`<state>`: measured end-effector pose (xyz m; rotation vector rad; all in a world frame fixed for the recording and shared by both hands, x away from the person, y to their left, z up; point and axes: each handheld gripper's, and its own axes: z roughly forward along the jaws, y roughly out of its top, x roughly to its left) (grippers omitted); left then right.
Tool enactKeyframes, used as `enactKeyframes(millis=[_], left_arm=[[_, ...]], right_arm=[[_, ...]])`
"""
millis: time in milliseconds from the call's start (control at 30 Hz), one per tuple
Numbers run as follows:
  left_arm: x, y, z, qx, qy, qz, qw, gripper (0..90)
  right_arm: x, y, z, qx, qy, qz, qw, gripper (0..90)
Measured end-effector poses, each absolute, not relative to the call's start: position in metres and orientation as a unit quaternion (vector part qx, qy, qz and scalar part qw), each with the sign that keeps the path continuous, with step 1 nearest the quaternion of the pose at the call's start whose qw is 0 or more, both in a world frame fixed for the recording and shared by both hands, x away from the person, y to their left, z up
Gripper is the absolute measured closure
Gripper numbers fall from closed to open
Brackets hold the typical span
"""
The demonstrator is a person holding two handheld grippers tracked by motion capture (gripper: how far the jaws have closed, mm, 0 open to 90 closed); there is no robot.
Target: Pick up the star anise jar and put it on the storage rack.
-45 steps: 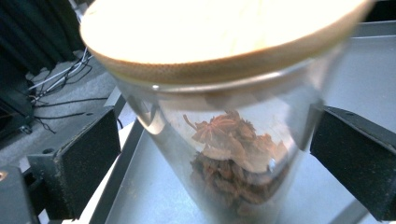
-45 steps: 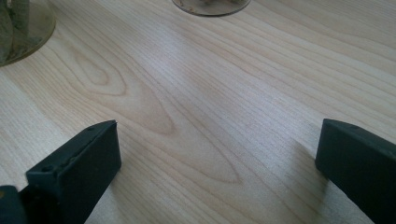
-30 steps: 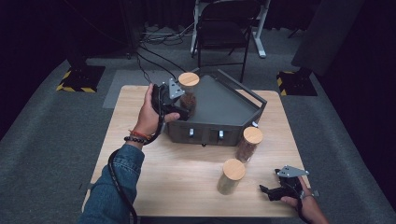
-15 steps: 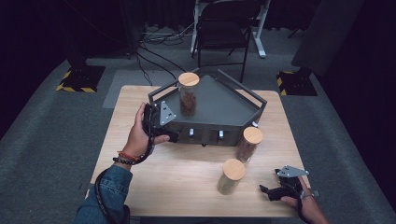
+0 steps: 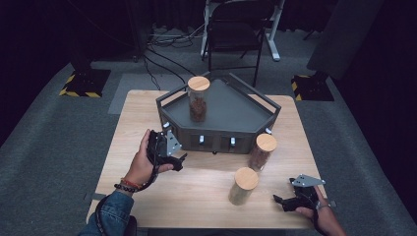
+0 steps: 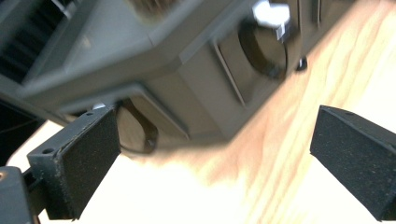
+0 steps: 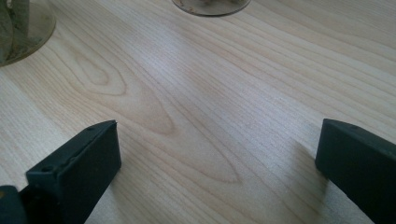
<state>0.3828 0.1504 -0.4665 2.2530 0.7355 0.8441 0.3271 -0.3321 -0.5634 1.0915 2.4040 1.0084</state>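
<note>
A dark grey tray stand (image 5: 231, 110) with handles sits at the back of the wooden table (image 5: 196, 196). A clear jar (image 5: 198, 98) with a wooden lid and brown contents stands on its left part. My left gripper (image 5: 178, 161) is open, low over the table beside the stand's front left corner. Its wide-apart jaws frame the blurred stand (image 6: 187, 70) in the left gripper view (image 6: 210, 154). My right gripper (image 5: 281, 201) rests open near the table's front right, with bare wood between its jaws (image 7: 215, 158).
Two more wooden-lidded jars stand on the table in front of the stand: one with brown contents (image 5: 260, 150) by its right corner, a paler one (image 5: 242, 186) nearer me. Their bases (image 7: 210, 4) (image 7: 18, 28) lie ahead of the right gripper. A chair (image 5: 233, 29) stands behind the table.
My left gripper let go of the jar on the stand and drew back toward me and down to the table. The jar stays upright. The right gripper has not moved.
</note>
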Motion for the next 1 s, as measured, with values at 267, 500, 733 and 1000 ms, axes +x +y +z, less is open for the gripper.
enactKeyframes(millis=[267,500,733,1000], left_arm=[[0.374,0.161,-0.5,0.852,0.299,0.304,0.303,1.4],[0.368,0.173,-0.52,0.855,0.317,0.279,0.302,1.4],[0.361,0.187,-0.538,0.855,0.34,0.258,0.295,1.6],[0.358,0.208,-0.553,0.841,0.396,0.205,0.306,1.2]], right_arm=[[0.327,-0.332,-0.563,0.381,0.84,0.353,0.157,0.0],[0.327,-0.332,-0.563,0.381,0.84,0.353,0.157,0.0],[0.327,-0.332,-0.563,0.381,0.84,0.353,0.157,0.0],[0.327,-0.332,-0.563,0.381,0.84,0.352,0.157,0.0]])
